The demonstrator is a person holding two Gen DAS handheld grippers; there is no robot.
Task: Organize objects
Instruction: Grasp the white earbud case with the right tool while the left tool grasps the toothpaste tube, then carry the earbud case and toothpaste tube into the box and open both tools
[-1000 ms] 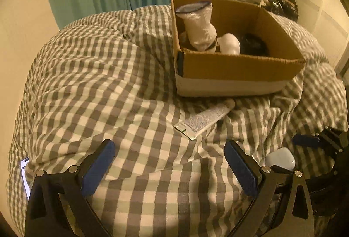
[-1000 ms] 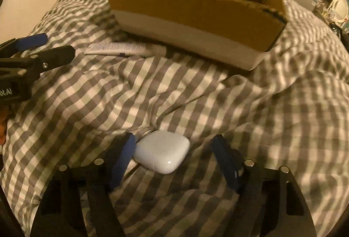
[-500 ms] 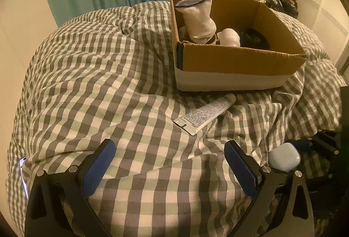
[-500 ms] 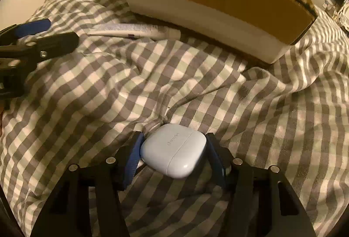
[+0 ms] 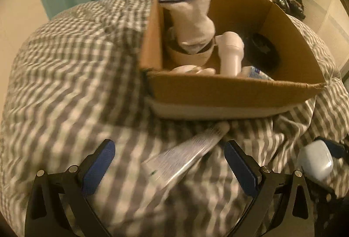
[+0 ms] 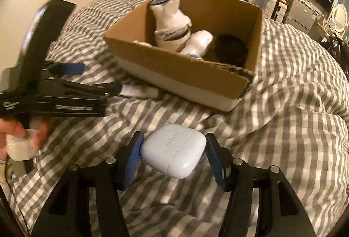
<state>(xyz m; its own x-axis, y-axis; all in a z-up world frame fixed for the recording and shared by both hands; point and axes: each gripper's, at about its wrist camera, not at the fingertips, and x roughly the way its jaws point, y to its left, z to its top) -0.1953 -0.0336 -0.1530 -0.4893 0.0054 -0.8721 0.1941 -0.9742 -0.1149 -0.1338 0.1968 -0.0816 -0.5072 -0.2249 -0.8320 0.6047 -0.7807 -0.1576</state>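
Above the checked bed [image 6: 283, 128], right claw [image 6: 173, 153] clamps a white earbud case [image 6: 174, 151]; left claw [image 5: 168, 163] gapes around a tube [image 5: 185, 156].

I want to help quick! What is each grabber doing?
Left gripper: open, tube lying between its fingers, not gripped.
Right gripper: shut on the earbud case.

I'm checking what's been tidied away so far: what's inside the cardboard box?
Inside the cardboard box: an upright white sock, a white bottle, a dark round item, and a blue-printed packet. The near wall hides the floor.
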